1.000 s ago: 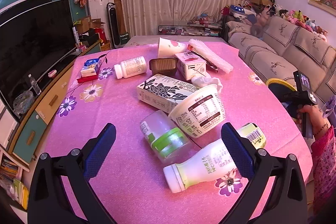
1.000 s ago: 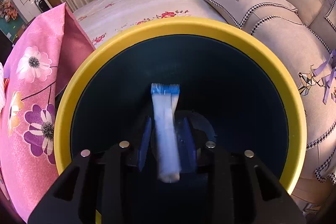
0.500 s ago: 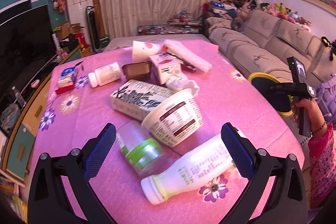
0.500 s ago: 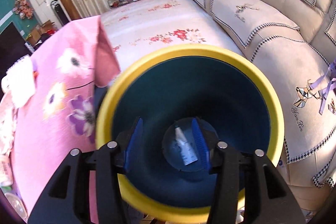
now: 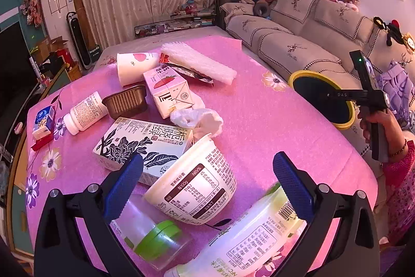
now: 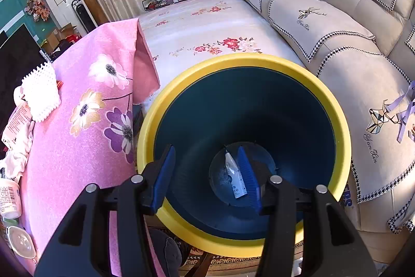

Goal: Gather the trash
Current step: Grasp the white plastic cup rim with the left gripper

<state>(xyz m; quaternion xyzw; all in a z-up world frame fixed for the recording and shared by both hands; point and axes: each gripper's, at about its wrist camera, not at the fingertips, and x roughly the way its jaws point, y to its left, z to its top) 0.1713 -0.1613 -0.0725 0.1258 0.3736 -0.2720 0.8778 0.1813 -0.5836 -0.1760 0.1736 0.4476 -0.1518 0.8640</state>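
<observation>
Dropped white tube (image 6: 234,179) now lies in yellow-rimmed dark bin (image 6: 337,121); right claw (image 6: 207,173) empty, parted; left claw (image 5: 207,186) open over white paper tub (image 5: 192,186). Risk: tub rolls, grip slips.

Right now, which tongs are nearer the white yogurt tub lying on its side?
Left. The left tongs hang open just above the yogurt tub, which lies between their fingers. The right tongs are off the table, over the yellow-rimmed bin.

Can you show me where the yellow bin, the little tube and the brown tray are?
Bin (image 6: 334,105): right wrist view, on its yellow rim.
Tube (image 6: 233,177): right wrist view, mid-body, lying on the bin's bottom.
Brown tray (image 5: 127,101): left wrist view, on its ribbed side wall.
</observation>
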